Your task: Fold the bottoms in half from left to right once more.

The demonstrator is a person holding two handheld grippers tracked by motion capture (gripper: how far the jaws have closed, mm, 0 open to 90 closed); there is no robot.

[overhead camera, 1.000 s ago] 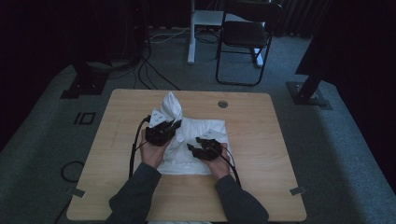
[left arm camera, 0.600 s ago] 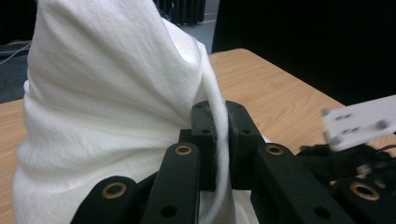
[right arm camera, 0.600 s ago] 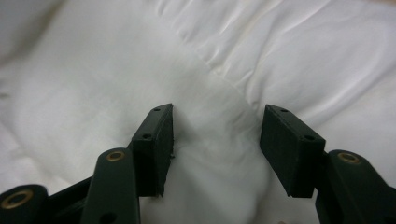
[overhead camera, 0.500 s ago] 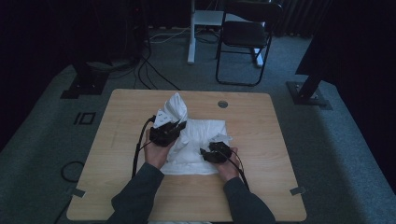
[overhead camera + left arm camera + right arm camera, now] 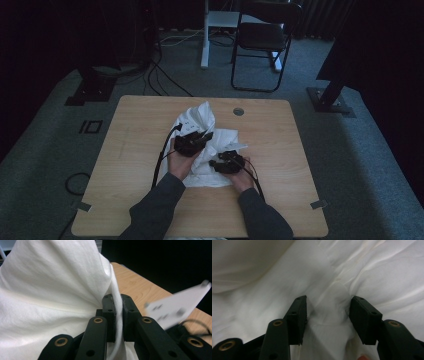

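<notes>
**Hand-held grippers work a white cloth: left one clamped, right one poised over a fold**

Left hand-held gripper [image 5: 118, 315] has its jaws pinched tight on a thin edge of the white cloth [image 5: 207, 140], which rises from the pads as a taut sheet in the left gripper view. The cloth itself lies crumpled near the middle of the table [image 5: 130, 150], one bunch standing up toward the far side and the rest spread flat toward the person.

Compared with a second ago, the left hand [image 5: 182, 161] has carried its pinch slightly to the right, and the raised bunch of cloth has shifted with it. The right hand-held gripper [image 5: 328, 317] has moved rightward and lower over the same stretch, from the middle of the flat part to its near right area. I judge that the cloth is being gathered or rearranged, with the left grip serving as an anchor while the right one looks for a second hold.

Its jaws stand partly apart, a raised wrinkle of fabric lying between the pads without being squeezed; no grip has been made there yet.

Both forearms enter from the near edge in dark sleeves [image 5: 155, 210]. The left one angles away over the cloth, gripper pointing toward the far right. The right hand [image 5: 240, 177] sits low, gripper tipped down toward the fabric.
</notes>
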